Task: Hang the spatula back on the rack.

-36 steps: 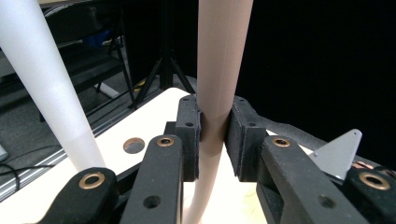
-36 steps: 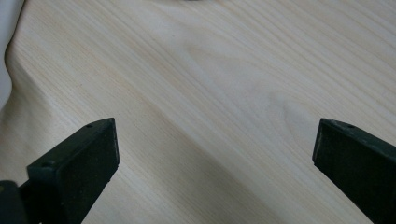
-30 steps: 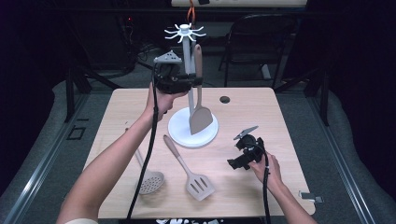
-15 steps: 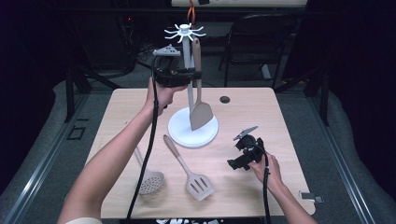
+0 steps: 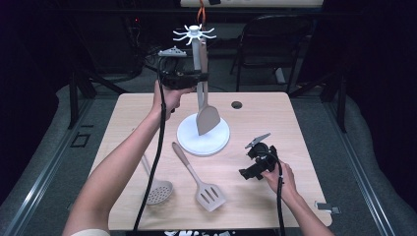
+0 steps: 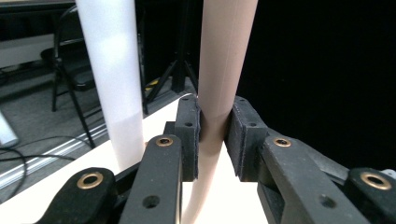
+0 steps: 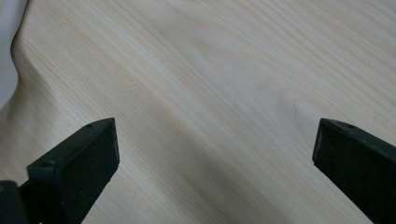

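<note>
Beige plastic fills the left gripper [image 6: 214, 140] in the left gripper view, where both black pads press the handle of a solid turner [image 5: 206, 115]; in the high view that turner hangs upright beside the white post of the utensil stand [image 5: 202, 140], its blade low over the round base, its handle top up among the hooks of the stand's crown; whether the handle's end already sits on a hook I cannot tell, since the crown is too small to read; the right gripper [image 5: 256, 162] rests near the table's [image 5: 305, 123] right side with its jaws wide apart and nothing between them, bare wood beneath; a slotted turner [image 5: 201, 184] and a skimmer [image 5: 155, 184] lie flat on the table in front of the stand, well apart from the right gripper; the likely trouble lies in the release; if the grip lets go before the handle is truly caught on a hook, the turner would drop onto the base and might tip off onto the table; a sideways tug with the grip kept tight could rock the light stand, as its post stands just beside the handle; the trailing cable along the left forearm might also snag the skimmer handle
</note>
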{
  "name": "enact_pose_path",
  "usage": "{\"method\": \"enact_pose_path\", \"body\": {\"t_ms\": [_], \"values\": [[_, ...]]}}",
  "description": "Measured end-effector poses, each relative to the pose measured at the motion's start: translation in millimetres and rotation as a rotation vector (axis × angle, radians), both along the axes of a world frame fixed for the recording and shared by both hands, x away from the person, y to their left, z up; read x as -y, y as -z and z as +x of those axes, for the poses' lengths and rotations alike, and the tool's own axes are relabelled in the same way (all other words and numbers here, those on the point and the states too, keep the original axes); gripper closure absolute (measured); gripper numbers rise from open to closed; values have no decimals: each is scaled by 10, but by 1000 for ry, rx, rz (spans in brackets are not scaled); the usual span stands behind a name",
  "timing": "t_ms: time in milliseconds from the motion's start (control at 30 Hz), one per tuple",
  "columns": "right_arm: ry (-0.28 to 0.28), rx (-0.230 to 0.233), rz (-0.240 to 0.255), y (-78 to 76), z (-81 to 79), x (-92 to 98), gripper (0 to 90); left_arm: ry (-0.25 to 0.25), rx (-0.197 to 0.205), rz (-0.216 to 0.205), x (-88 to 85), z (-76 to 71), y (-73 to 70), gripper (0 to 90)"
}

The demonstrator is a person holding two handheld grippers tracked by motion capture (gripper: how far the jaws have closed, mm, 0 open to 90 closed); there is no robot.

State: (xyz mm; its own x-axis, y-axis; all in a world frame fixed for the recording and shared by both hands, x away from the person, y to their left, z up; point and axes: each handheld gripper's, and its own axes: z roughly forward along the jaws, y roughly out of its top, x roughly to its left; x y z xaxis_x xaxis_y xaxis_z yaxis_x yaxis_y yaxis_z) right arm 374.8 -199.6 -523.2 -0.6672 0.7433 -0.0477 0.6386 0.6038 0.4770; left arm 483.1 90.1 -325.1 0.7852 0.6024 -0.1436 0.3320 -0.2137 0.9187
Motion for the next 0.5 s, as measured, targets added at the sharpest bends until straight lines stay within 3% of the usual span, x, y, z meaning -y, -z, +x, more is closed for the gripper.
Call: {"method": "enact_pose_path", "body": {"t_ms": [167,233,300,500], "values": [[-5,-9,23,21,-4,-12,1,-19,11,-18,-12,-34,17,714],[-15,-13,-6,18,-6,-13,0,-14,13,-17,-24,-54,16,670],[-5,-11,22,39,-11,-26,0,-7,15,-11,-42,-76,19,630],[-20,-21,3,34,2,-16,1,-7,20,-11,-112,-179,37,548]]}}
